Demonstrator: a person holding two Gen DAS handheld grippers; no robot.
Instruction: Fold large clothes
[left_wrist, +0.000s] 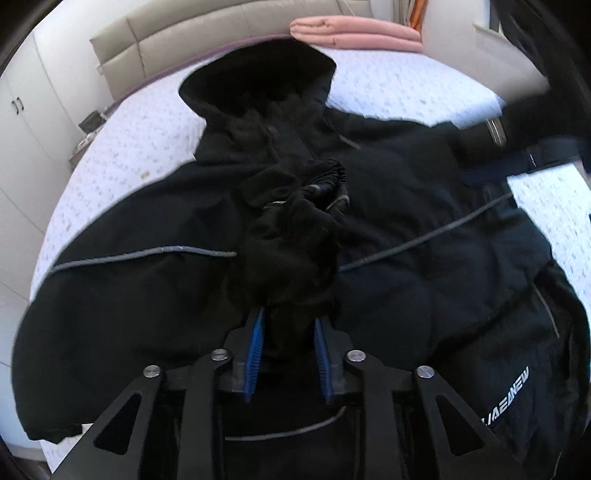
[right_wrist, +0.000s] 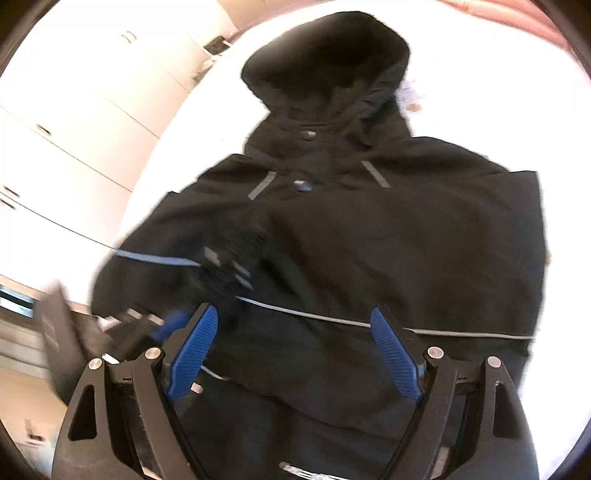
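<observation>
Hidden, cropped, blurred

Jacket (left_wrist: 406, 229) hem cut off by the bottom edge; its sleeve cuff (left_wrist: 291, 251) hides the left gripper's (left_wrist: 290, 321) fingertips; the right gripper (left_wrist: 532, 122) is a blur at the bed's (left_wrist: 140, 133) right edge.

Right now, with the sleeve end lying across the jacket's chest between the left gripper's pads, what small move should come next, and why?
Probably open the left gripper fully and lift away: the sleeve cuff already lies across the black jacket, and the right gripper is open and empty above it.
</observation>
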